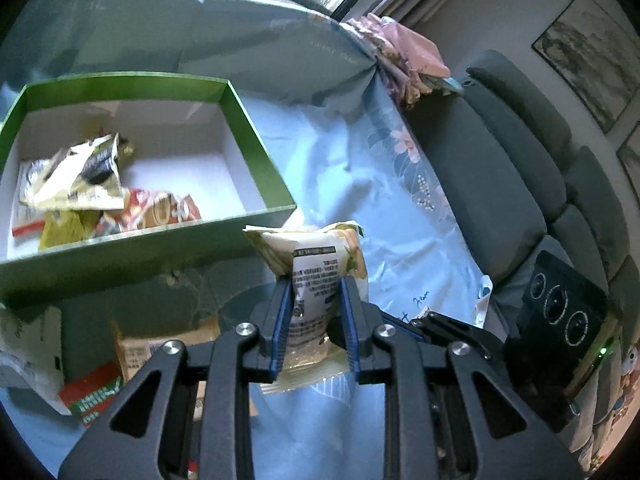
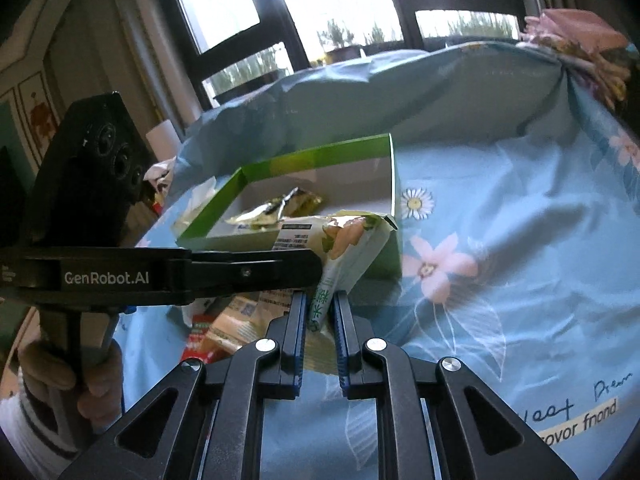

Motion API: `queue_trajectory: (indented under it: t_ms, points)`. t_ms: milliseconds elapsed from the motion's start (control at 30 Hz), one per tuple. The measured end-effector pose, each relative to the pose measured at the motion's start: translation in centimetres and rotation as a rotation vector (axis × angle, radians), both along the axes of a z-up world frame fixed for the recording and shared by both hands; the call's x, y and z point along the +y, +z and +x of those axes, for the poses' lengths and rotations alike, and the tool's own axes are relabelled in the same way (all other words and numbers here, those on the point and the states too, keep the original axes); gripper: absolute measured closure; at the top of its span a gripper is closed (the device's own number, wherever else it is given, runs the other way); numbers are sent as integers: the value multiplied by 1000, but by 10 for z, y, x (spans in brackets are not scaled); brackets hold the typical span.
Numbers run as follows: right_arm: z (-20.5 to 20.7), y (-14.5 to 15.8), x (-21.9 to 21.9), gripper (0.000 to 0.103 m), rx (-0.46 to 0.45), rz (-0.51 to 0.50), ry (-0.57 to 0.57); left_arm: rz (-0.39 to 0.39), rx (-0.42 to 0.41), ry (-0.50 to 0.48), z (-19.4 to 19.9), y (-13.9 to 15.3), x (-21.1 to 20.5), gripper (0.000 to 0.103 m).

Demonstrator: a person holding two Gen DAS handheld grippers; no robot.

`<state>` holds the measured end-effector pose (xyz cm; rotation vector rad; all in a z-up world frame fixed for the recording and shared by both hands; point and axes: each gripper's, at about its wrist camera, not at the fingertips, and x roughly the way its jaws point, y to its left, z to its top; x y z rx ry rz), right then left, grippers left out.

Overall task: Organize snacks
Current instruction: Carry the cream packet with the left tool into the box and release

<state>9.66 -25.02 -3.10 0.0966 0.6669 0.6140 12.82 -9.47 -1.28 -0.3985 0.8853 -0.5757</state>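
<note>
My left gripper [image 1: 314, 284] is shut on a pale snack packet [image 1: 316, 264] with printed text, held upright in front of the green box's [image 1: 256, 136] near right corner. The box holds several snack packets [image 1: 80, 176]. In the right wrist view, the same packet [image 2: 348, 240] sits between the blue pads [image 2: 298, 320] of my right gripper [image 2: 320, 304], whose jaws stand narrowly apart around the packet's green-lettered end. The left gripper [image 2: 256, 268] reaches in from the left and holds the packet's other part. The green box [image 2: 320, 160] lies just behind.
More snack packets [image 1: 96, 396] lie on the blue floral cloth [image 1: 400, 216] below the box. A grey sofa [image 1: 520, 184] stands to the right. A raised cloth-covered ridge [image 2: 360, 96] runs behind the box, with windows [image 2: 340, 4] beyond.
</note>
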Motion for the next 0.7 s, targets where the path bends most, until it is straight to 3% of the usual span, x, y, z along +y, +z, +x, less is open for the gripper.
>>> queue_trajectory:
  t_ms: [700]
  points:
    - [38,34,62,88,-96,-7,99,13,-118,137,21,37,63,79]
